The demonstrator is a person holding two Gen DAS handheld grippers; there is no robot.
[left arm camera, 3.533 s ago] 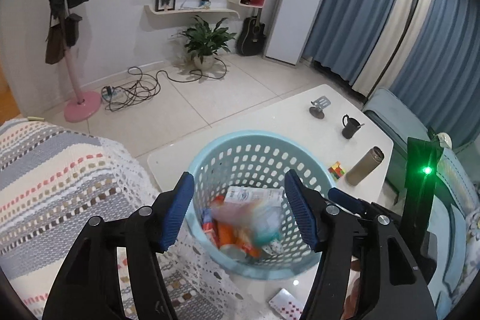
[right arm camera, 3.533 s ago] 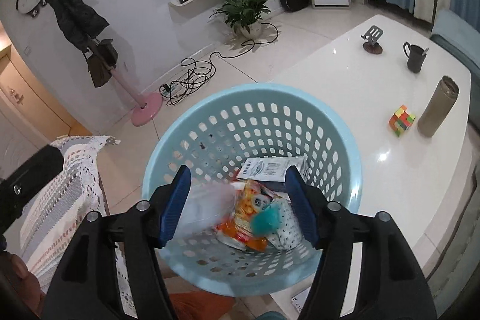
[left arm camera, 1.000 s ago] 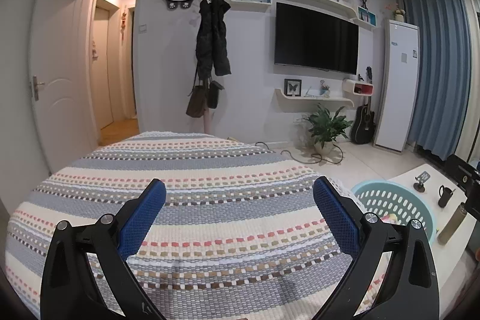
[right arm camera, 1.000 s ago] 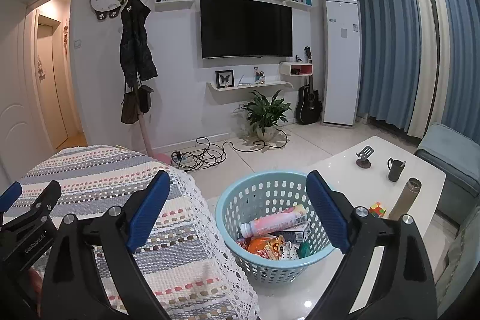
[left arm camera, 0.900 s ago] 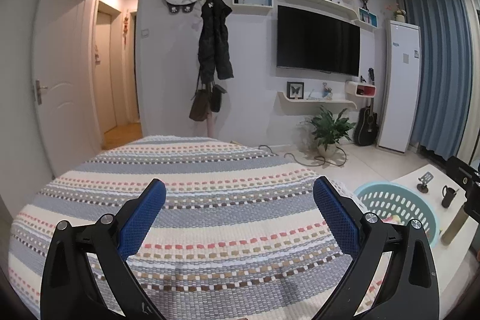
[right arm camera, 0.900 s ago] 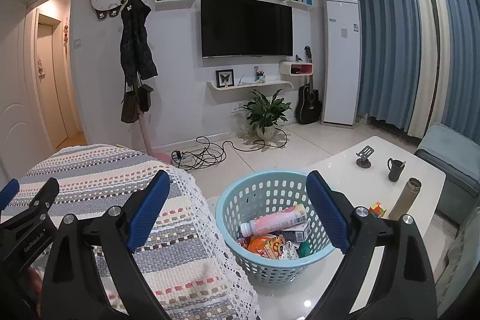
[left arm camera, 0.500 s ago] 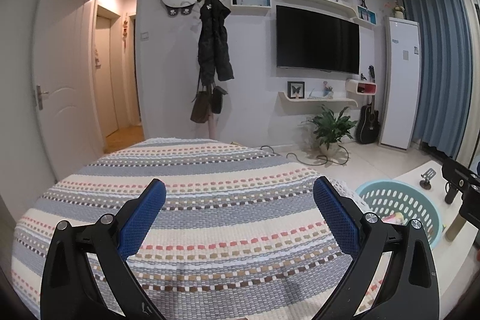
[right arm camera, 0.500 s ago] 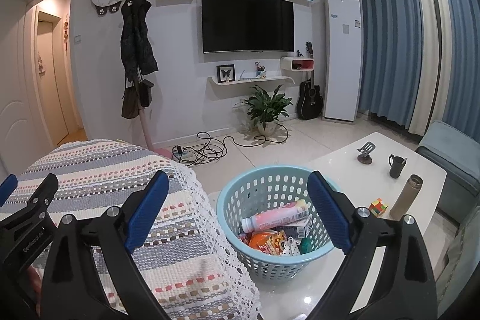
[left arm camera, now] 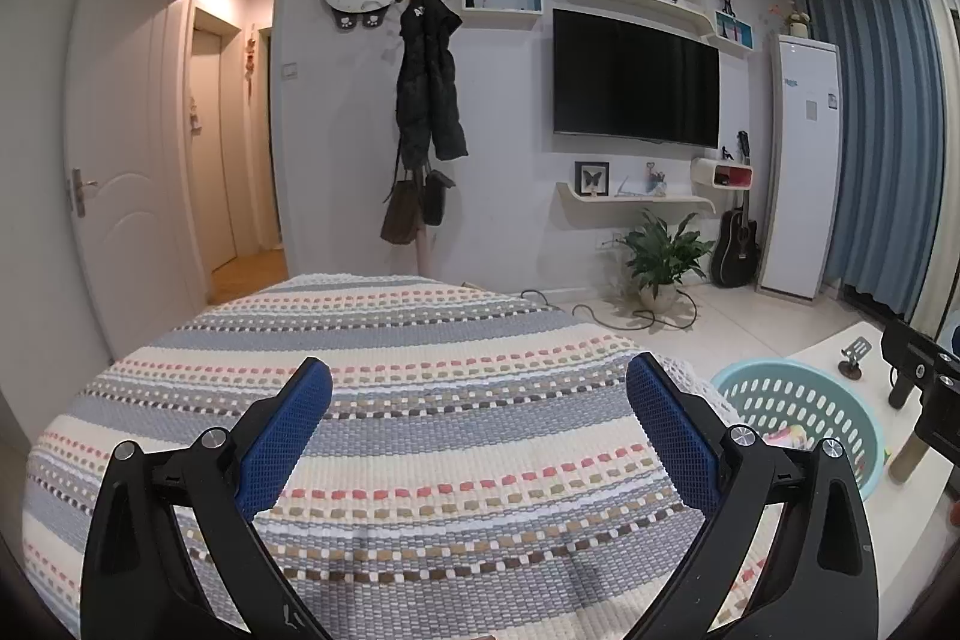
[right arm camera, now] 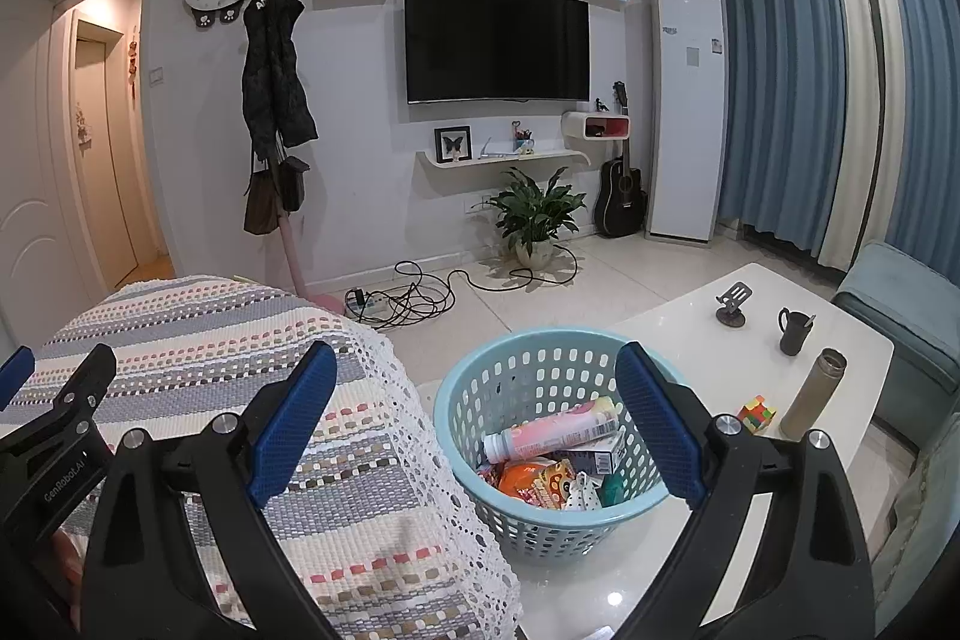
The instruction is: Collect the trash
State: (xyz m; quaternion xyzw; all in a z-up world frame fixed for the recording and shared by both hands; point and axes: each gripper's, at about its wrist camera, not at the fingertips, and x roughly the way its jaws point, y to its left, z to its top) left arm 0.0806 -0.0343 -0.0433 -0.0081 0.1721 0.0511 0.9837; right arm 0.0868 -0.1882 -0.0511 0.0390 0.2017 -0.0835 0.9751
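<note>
— Blue pads spread wide on both tools, do we agree? Our left gripper (left arm camera: pixel 477 403) has its jaws far apart with nothing between them, hanging over the striped woven blanket (left arm camera: pixel 384 400).

— Agreed, and our right gripper (right arm camera: pixel 474 400) is just as wide and just as empty. Its left finger sits over the blanket's lace edge (right arm camera: pixel 420 436), its right finger over the far side of the light-blue laundry basket (right arm camera: pixel 474 376).

— So where is the trash for us?

— Inside that basket, just ahead of the right gripper and slightly below it. We see a pink spray can (right arm camera: pixel 552 429) lying across the top, touching a dark carton (right arm camera: pixel 594 457) beneath it, with orange snack wrappers (right arm camera: pixel 528 478) and a crumpled white piece (right arm camera: pixel 581 496) at the bottom.

— From the left gripper the basket (left arm camera: pixel 798 400) is off to the right, beyond the right finger; only a scrap of pink and yellow shows over its rim.

— The basket stands on the white table (right arm camera: pixel 708 340), touching the blanket's edge. Further right of our right gripper, on the same table: a Rubik's cube (right arm camera: pixel 757 412), a metal flask (right arm camera: pixel 819 391) just beside it, a black mug (right arm camera: pixel 793 331) and a phone stand (right arm camera: pixel 733 307) beyond.

— Is the other tool visible anywhere?

— Yes, the left one's black body shows at the left border of the right camera, and part of the right one at the right border of the left camera.
</note>
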